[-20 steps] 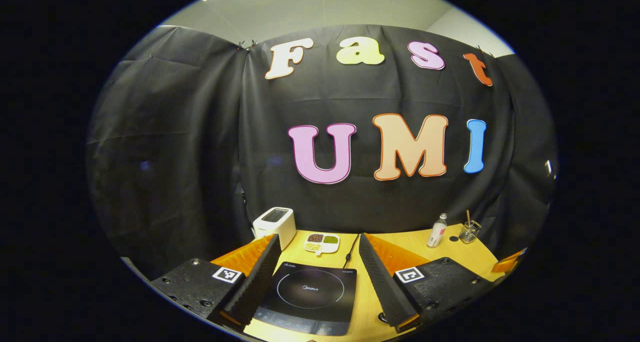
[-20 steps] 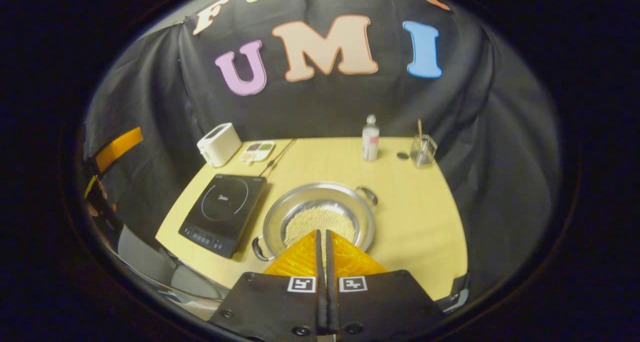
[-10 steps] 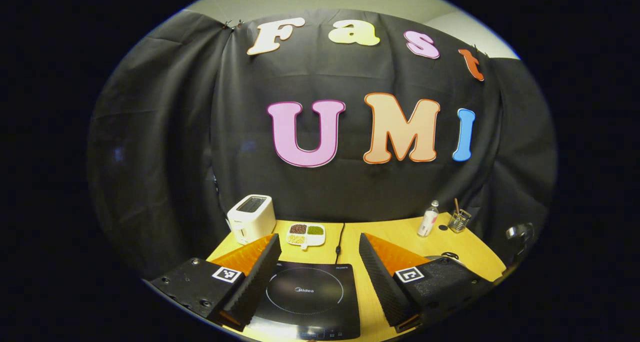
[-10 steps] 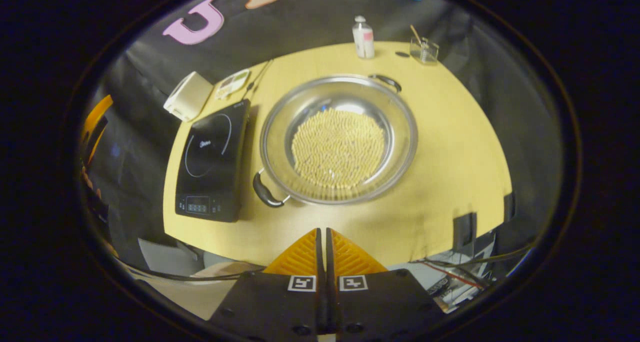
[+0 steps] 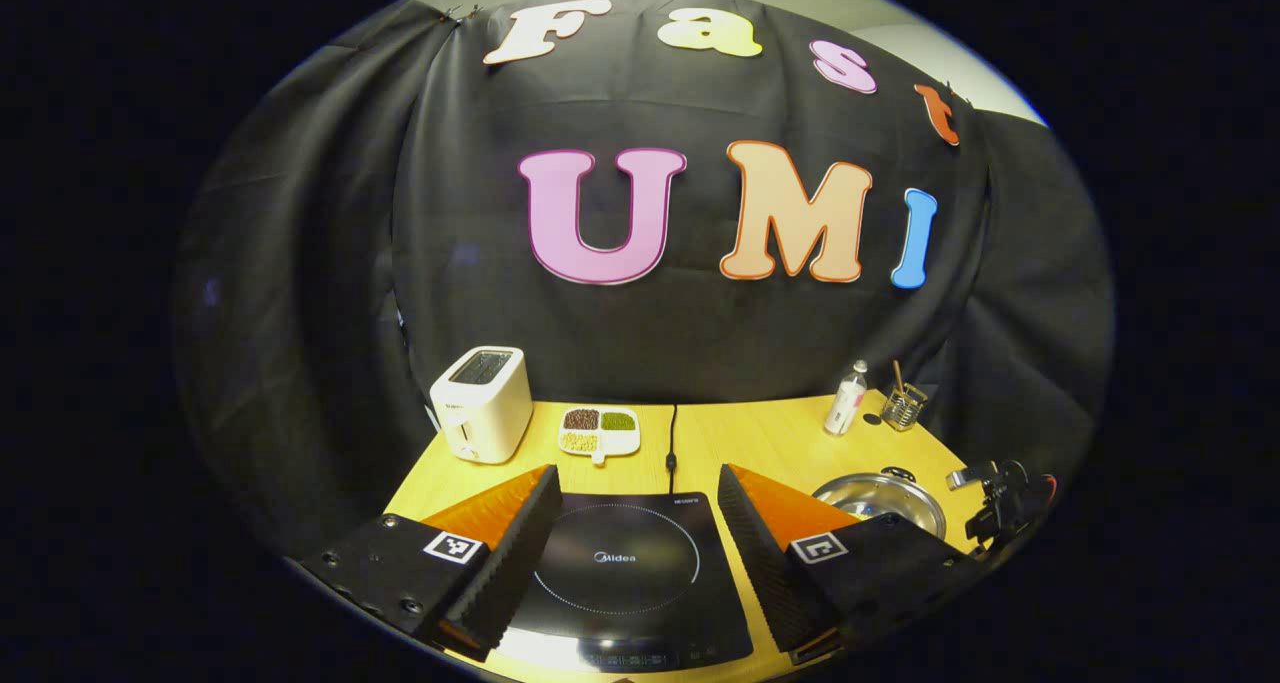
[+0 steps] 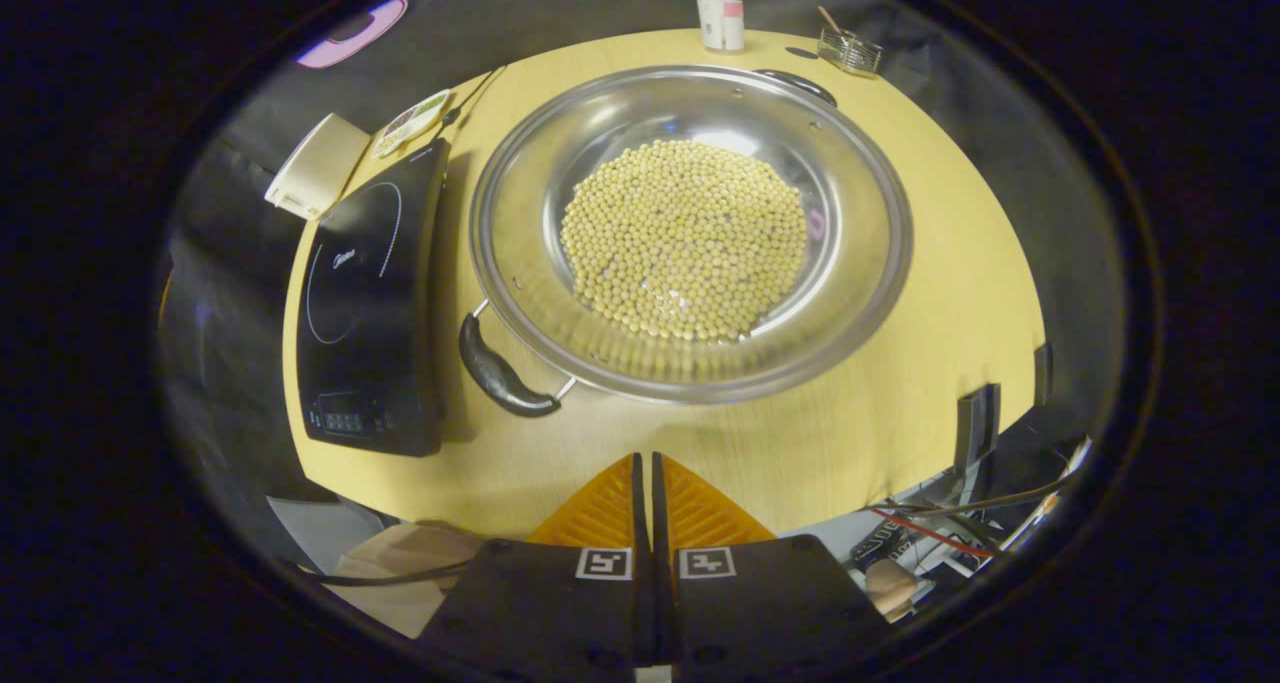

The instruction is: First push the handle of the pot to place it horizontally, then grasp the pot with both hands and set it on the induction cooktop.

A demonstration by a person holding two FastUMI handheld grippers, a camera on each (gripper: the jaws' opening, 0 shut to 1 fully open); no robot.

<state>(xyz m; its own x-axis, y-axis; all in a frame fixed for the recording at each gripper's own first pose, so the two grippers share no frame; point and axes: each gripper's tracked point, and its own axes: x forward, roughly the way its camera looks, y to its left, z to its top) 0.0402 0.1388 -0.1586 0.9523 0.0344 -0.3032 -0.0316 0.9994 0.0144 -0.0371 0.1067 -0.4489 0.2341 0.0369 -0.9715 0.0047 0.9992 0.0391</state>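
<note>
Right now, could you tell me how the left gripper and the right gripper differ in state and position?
The left gripper has its fingers spread wide apart, while the right gripper has its fingers closed together, holding nothing. The left gripper hangs over the induction cooktop; the right gripper hangs near the table's front edge, pointing at the pot of beans, close to its dark handle. Neither touches the pot.

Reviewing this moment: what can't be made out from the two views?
- Pot, left gripper view: its near side and handles are hidden behind the left hand-held gripper.
- Far pot handle, right gripper view: mostly hidden by the pot's rim.
- Cooktop control panel, right gripper view: too small to read.
</note>
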